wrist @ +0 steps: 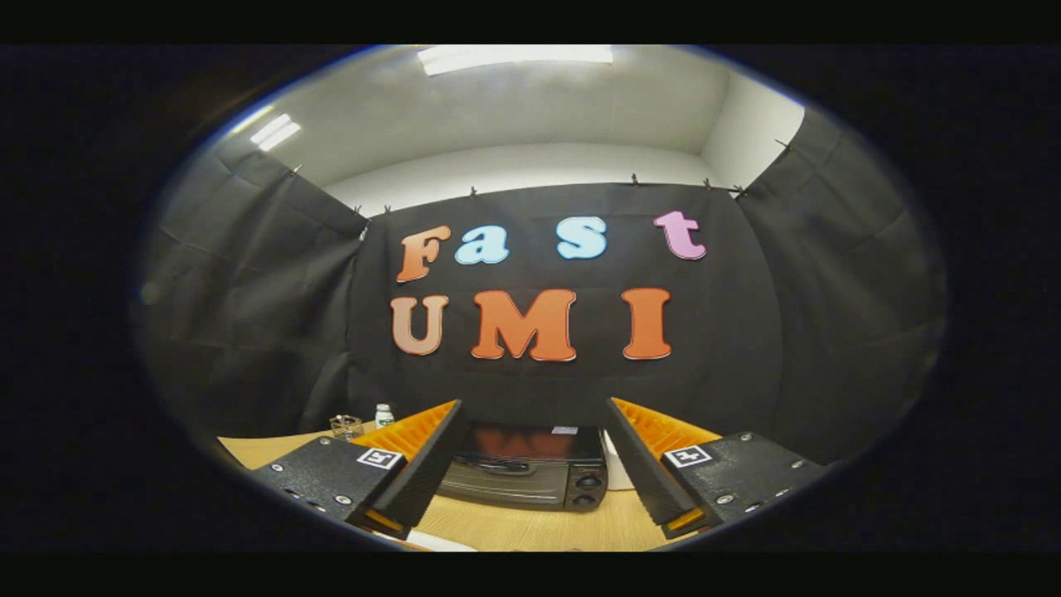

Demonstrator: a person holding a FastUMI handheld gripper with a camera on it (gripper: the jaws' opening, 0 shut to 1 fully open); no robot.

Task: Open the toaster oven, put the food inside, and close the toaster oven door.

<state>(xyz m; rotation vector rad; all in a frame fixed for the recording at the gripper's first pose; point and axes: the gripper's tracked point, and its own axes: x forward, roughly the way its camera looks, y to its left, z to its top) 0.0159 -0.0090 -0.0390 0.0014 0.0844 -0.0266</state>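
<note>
Gripper view: the gripper [530, 464] is at the bottom centre of the frame, w/ its two fingers spread wide apart and nothing held between them; the gap is free, and through it one sees the toaster oven [524, 474]. The left finger [414, 464] rises from lower left toward the centre, the right finger [655, 464] from lower right, and each one carries a small square marker on its dark base. The toaster oven stands on the wooden table [530, 526], beyond the fingertips, approx. in the lower middle of the frame, close to the black cloth wall [746, 332] behind it. Its door is closed; the front glass looks dark w/ a long handle across the upper part, and two round knobs [587, 491] sit one above the other at the right side of the front. The top of the oven is glossy and reflects some reddish colour. Just right of the oven, partly hidden by the right finger, there is a white thing [615, 468]; I cannot tell what it is. At the lower left, beyond the left finger, a small white bottle w/ green cap [383, 414] stands on the table, and beside it, a bit more left, a small clear container [346, 426] w/ something inside, too small to tell. In the upper part of the frame a white ceiling shows w/ a long lamp [515, 56] at top centre, and a second lamp [275, 131] at upper left.
</note>
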